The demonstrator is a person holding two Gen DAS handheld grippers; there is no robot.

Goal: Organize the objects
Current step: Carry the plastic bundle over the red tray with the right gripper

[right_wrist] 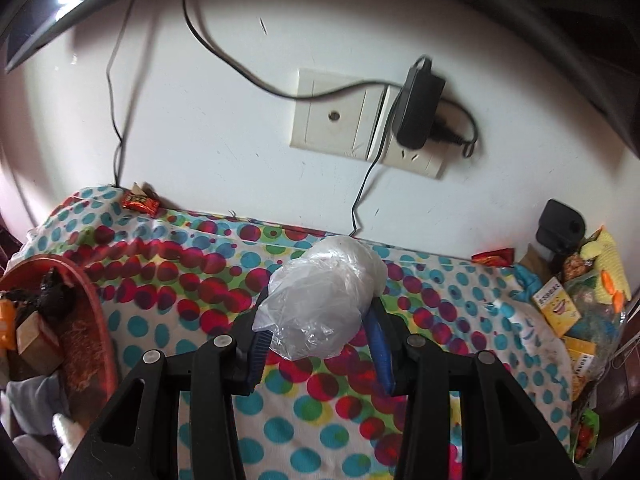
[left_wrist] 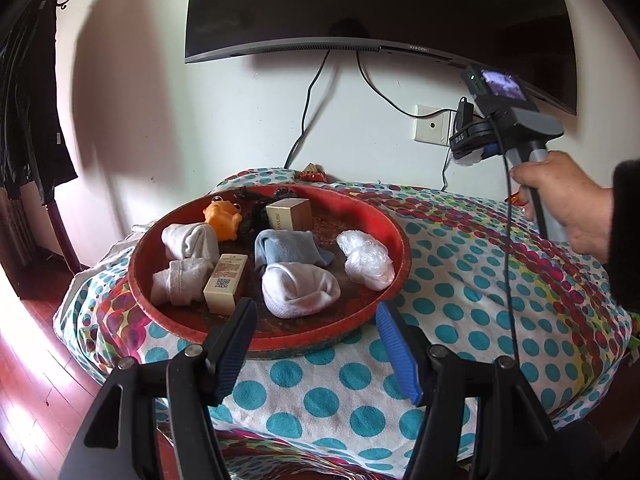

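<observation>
A round red tray (left_wrist: 394,236) on the dotted cloth holds rolled socks, white (left_wrist: 298,290) and blue (left_wrist: 290,250), two small boxes (left_wrist: 226,282), an orange toy frog (left_wrist: 223,218) and a crumpled clear plastic bag (left_wrist: 366,260). My left gripper (left_wrist: 316,308) hovers open at the tray's near rim, nothing between its fingers. My right gripper (right_wrist: 320,300) is shut on another crumpled plastic bag (right_wrist: 320,300), held up above the cloth near the wall. In the left wrist view a hand holds that right gripper (left_wrist: 466,152) high to the right of the tray.
A wall socket (right_wrist: 340,116) with a black adapter (right_wrist: 418,108) and hanging cables is straight ahead, under a TV (left_wrist: 380,4). Snack packets, a yellow box (right_wrist: 558,306) and a knitted toy crowd the cloth's right end. A red wrapper (right_wrist: 140,202) lies by the wall.
</observation>
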